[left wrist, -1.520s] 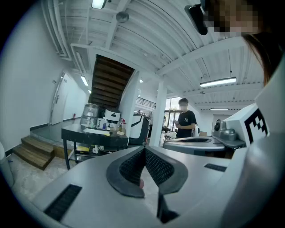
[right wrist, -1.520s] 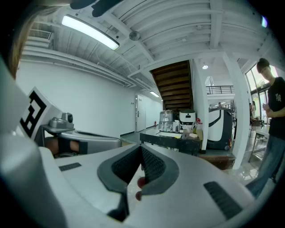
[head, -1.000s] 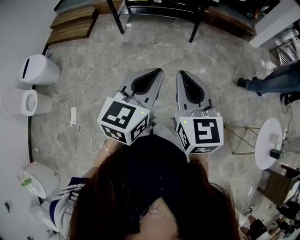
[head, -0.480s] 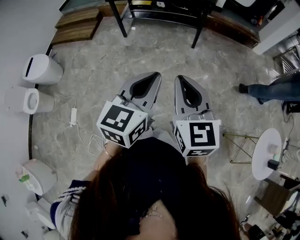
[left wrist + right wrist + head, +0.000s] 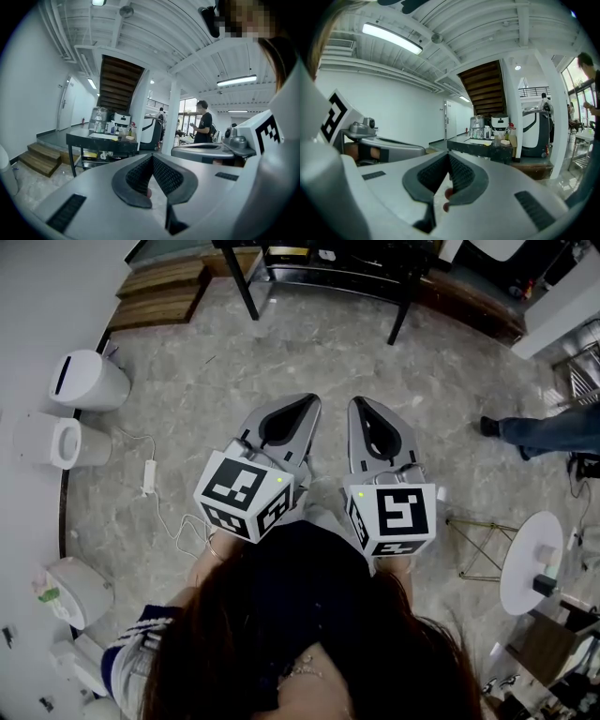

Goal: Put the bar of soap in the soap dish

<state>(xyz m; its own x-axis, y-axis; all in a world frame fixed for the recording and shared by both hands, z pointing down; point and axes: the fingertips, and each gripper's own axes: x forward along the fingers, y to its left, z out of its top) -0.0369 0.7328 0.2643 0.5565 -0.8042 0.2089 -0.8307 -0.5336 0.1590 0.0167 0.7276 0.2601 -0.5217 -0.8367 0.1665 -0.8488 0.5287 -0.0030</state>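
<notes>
The table (image 5: 250,292) is cut off by the head view's top edge. The small things (image 5: 111,127) on its top are too small to tell. The right edge cuts off a bystander (image 5: 548,427).

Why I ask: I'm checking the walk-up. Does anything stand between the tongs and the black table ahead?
Nothing visible does. Only stone floor lies between the black table and the left gripper and right gripper, both with tongs shut on nothing. No soap or dish can be made out on the table.
</notes>
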